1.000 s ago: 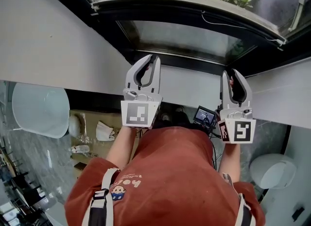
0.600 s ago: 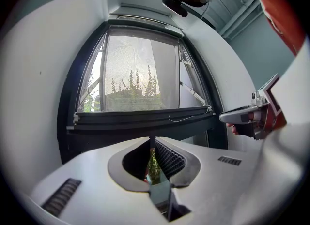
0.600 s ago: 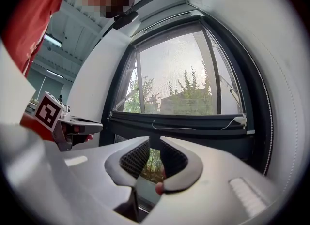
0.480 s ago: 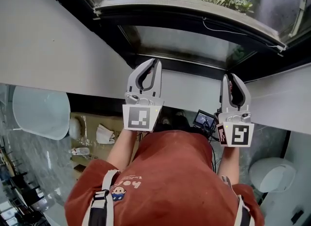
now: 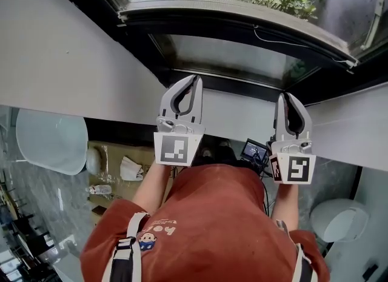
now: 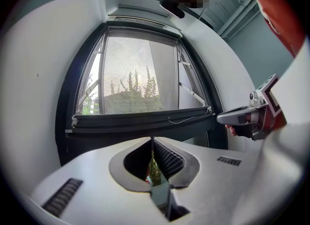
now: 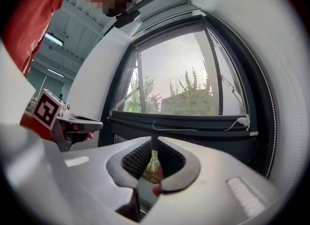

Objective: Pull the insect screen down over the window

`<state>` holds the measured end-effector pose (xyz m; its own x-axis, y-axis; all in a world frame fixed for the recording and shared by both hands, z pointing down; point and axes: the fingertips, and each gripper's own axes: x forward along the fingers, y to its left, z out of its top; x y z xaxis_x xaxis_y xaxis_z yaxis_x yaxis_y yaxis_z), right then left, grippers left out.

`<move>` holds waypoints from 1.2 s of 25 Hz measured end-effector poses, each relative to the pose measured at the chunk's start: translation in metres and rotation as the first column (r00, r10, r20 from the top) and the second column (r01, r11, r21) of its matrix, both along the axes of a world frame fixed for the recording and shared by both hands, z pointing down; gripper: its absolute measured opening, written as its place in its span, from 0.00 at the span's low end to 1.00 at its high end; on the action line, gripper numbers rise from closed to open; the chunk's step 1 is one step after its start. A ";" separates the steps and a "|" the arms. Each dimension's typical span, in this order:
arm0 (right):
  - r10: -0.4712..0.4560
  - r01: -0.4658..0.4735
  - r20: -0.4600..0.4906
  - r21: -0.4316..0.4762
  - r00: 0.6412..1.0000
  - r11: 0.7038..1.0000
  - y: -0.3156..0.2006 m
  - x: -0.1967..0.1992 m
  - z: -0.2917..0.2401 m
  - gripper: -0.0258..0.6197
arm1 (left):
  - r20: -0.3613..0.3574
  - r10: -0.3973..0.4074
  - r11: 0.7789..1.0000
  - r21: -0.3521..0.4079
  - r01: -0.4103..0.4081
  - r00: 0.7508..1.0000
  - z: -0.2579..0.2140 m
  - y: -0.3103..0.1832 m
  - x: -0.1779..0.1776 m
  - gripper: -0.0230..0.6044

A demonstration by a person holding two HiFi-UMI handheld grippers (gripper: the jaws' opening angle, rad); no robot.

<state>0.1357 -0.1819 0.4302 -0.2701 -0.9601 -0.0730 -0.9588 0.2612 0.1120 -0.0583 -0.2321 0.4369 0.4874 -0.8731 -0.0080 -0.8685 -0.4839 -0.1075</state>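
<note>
The insect screen's mesh (image 6: 138,74) covers the upper window, and its black bottom bar (image 6: 140,118) (image 7: 179,122) (image 5: 242,20) hangs across the lower part. A thin white cord (image 7: 174,130) lies along the bar. Both grippers are held up side by side in front of the window, short of the bar. My left gripper (image 5: 195,79) (image 6: 152,139) is closing, its tips touching with nothing between them. My right gripper (image 5: 286,96) (image 7: 153,139) is closing too, with only a thin slit left and nothing in it. Each shows in the other's view.
A white ledge (image 5: 60,62) runs below the black window frame (image 5: 242,87). Under it are a white basin (image 5: 51,135), a cardboard box (image 5: 121,159), a small lit screen (image 5: 254,146) and another white fixture (image 5: 339,217). The person's red shirt (image 5: 212,226) fills the foreground.
Both pairs of jaws have drawn together from a visible gap to nearly closed. The two grippers have stayed in about the same place before the window.
</note>
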 end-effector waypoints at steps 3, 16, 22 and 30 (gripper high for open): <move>0.011 -0.011 -0.008 -0.001 1.000 1.000 -0.001 0.001 0.000 0.08 | -0.006 -0.002 1.000 0.009 0.002 1.000 -0.002 -0.001 0.000 0.06; 0.086 -0.086 0.007 0.044 0.996 0.995 -0.001 0.011 -0.009 0.05 | -0.018 0.015 1.000 0.013 -0.015 1.000 -0.007 0.002 0.004 0.04; 0.119 -0.121 0.034 0.075 0.992 0.990 0.000 0.016 -0.014 0.05 | -0.023 0.012 1.000 0.019 -0.011 1.000 -0.008 0.002 0.001 0.04; 0.127 -0.130 0.039 0.082 0.991 0.988 0.002 0.019 -0.016 0.05 | -0.020 0.011 1.000 0.023 -0.010 1.000 -0.009 0.003 0.002 0.04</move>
<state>0.1549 -0.1801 0.4140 -0.1405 -0.9768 -0.1617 -0.9874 0.1262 0.0955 -0.0566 -0.2295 0.4280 0.4961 -0.8674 -0.0381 -0.8655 -0.4905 -0.1012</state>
